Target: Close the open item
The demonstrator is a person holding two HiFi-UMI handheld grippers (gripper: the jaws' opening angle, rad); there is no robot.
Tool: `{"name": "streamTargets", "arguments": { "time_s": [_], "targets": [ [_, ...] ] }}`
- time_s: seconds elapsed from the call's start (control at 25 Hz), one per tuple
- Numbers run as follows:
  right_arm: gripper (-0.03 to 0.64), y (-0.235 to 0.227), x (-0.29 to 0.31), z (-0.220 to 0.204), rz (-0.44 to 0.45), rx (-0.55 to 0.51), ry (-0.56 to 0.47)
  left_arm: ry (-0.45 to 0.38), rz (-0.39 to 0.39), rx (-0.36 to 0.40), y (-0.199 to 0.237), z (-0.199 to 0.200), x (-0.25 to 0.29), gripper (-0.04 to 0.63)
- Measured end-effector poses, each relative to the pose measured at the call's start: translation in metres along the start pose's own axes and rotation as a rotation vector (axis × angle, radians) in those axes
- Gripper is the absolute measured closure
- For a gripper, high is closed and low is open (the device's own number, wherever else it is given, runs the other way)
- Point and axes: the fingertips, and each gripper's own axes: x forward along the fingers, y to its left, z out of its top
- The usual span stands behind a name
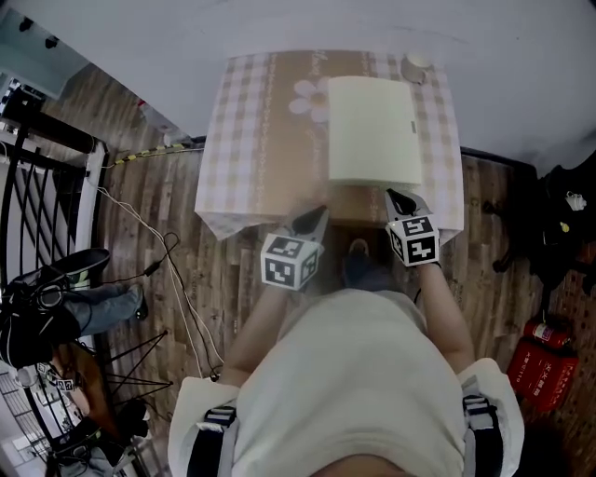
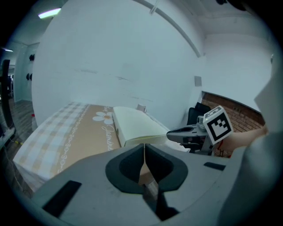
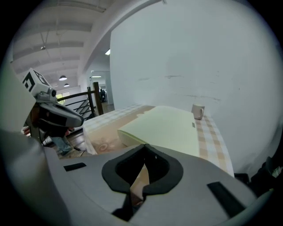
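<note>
Lying closed, book (image 1: 371, 130) long axis toward wall (image 1: 279, 23).

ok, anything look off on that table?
Nothing stands out. The pale box lies closed and flat on the checked tablecloth, roughly square to its edges. The cup stands upright at the far corner. No spill shows.

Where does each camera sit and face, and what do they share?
Head view: on the head, looking steeply down at the table, pale flat box, own torso, left gripper and right gripper.
Left gripper view: rides that gripper, looks along its shut jaws at the box; right gripper at right.
Right gripper view: rides that gripper, looks along its shut jaws at the box; left gripper at left.
All three share the box.
</note>
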Motion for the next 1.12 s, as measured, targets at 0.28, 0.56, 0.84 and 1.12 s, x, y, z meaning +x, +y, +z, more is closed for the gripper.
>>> {"name": "streamTargets", "arguments": {
  "time_s": [0.28, 0.56, 0.84, 1.12],
  "targets": [
    [0.617, 0.071, -0.061, 0.011, 0.057, 0.011, -0.123, -0.025, 0.036, -0.034, -0.009, -0.033, -0.061, 0.584],
    [0.617, 0.138, -0.110, 0.007, 0.131, -0.038, -0.182, -0.057, 0.073, -0.077, -0.017, -0.064, -0.113, 0.584],
    [0.617, 0.184, -0.137, -0.002, 0.160, -0.051, -0.221, -0.086, 0.094, -0.065, -0.027, -0.086, -0.159, 0.584],
    [0.617, 0.210, -0.151, -0.009, 0.175, -0.071, -0.229, -0.102, 0.108, -0.080, -0.028, -0.103, -0.181, 0.584]
  ]
}}
